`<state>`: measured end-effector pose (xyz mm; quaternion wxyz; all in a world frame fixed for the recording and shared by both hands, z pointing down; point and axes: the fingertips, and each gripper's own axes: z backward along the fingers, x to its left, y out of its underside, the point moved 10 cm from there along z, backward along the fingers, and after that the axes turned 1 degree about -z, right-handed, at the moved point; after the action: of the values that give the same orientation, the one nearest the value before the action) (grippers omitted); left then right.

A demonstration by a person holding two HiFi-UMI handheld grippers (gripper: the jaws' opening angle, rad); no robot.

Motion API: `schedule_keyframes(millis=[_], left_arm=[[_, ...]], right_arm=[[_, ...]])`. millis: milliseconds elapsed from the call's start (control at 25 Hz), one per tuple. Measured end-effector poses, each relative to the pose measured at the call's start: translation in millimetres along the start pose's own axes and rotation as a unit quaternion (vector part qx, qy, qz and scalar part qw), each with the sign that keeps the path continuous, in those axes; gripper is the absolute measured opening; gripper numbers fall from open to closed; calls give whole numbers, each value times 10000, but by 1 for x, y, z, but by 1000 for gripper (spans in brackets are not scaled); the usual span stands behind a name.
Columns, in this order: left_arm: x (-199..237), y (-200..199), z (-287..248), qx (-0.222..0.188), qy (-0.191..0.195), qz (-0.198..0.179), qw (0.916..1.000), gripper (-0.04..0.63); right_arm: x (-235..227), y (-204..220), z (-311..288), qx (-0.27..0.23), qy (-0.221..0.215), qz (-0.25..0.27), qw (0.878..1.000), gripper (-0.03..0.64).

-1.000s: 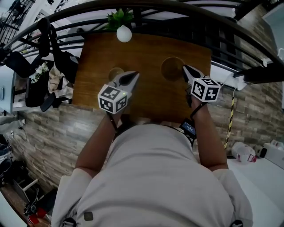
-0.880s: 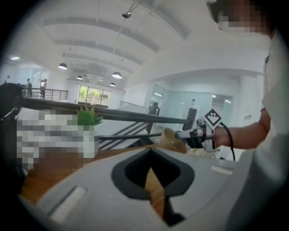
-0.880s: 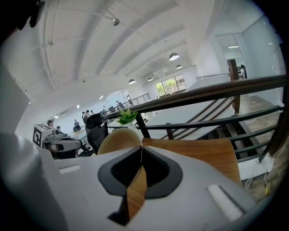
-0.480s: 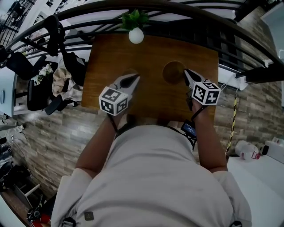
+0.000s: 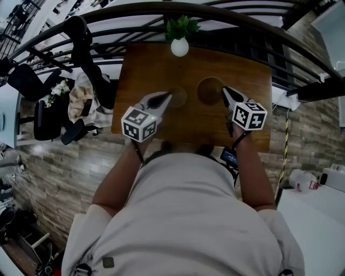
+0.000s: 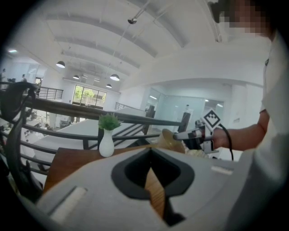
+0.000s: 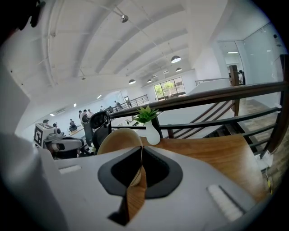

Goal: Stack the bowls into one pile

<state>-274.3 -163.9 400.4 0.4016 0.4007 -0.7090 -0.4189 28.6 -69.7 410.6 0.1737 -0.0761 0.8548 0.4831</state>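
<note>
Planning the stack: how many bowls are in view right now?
2. One bowl is pinched by its rim in the right gripper; the other bowl sits on the table just past the left gripper. None looks hidden.

A white vase (image 5: pixel 179 47) holding a green plant (image 5: pixel 182 25) stands at the wooden table's (image 5: pixel 145 70) far edge, beside a dark railing (image 5: pixel 108 13).

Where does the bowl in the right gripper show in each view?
Head view: bowl upper middle, at the right gripper's tip.
Left gripper view: bowl right of centre, above the jaws.
Right gripper view: bowl centre-left, rim clamped in that gripper.
Shared landmark: white vase, in all three.
</note>
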Motion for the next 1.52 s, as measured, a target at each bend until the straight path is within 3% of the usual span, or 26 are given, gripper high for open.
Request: schedule_keyframes(millis=[320,680,1520], left_arm=[[30,11,73,-79,41,-4,10000,5],[59,21,124,-171,-52,54,9998,5],[76,19,92,-141,-210,216,9994,5]], right_arm=[[76,16,-19,-32,-47,3,10000,20],[129,28,-43,148,-197,74,9997,20],[109,15,-79,457,-514,138,9975,20]])
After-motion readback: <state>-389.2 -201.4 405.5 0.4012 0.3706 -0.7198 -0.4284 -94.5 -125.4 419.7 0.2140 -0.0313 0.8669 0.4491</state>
